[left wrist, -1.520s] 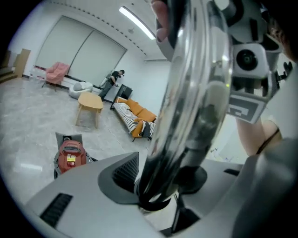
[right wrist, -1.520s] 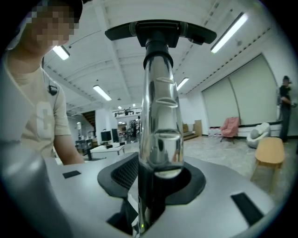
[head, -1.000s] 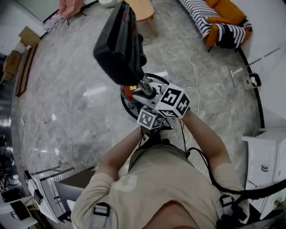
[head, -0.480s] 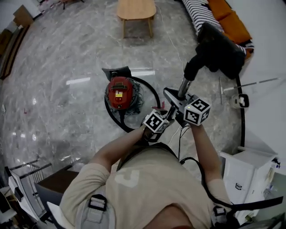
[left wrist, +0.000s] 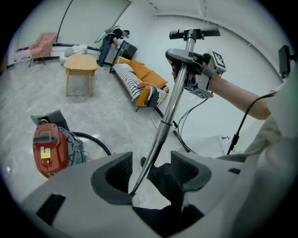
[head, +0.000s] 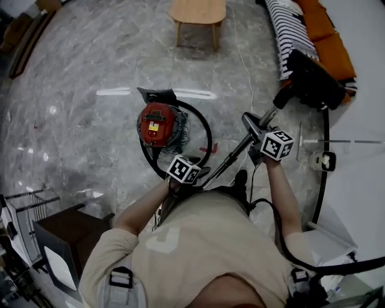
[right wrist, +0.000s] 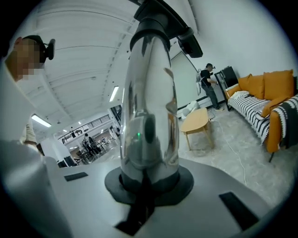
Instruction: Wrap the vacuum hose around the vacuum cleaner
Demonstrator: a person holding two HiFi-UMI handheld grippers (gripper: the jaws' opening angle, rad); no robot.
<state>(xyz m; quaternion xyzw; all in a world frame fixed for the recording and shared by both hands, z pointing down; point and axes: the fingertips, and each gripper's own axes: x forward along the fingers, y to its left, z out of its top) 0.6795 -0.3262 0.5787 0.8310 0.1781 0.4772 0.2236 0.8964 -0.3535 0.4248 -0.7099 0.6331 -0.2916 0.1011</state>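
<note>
The red vacuum cleaner (head: 157, 125) (left wrist: 46, 148) stands on the marble floor, and its black hose (head: 204, 129) (left wrist: 95, 139) curves around it. My right gripper (head: 255, 146) (right wrist: 149, 186) is shut on the chrome wand tube (head: 237, 153) (right wrist: 149, 93) just below the handle. The black floor head (head: 314, 81) (left wrist: 193, 33) points up and away to the right. My left gripper (head: 201, 174) (left wrist: 151, 174) sits lower on the same tube (left wrist: 163, 125). Its jaws have just been opening, and the tube runs loose between the pads (left wrist: 114, 174).
A wooden table (head: 197, 12) stands at the far side. A striped sofa with orange cushions (head: 295, 30) lies close behind the floor head. A dark cabinet (head: 66, 234) is at lower left, white furniture (head: 328, 240) at lower right. A white cable (head: 243, 66) crosses the floor.
The wand has swung from the upper left over to the right, its floor head now by the sofa. The left gripper slid down and left along the tube, away from the right one.
</note>
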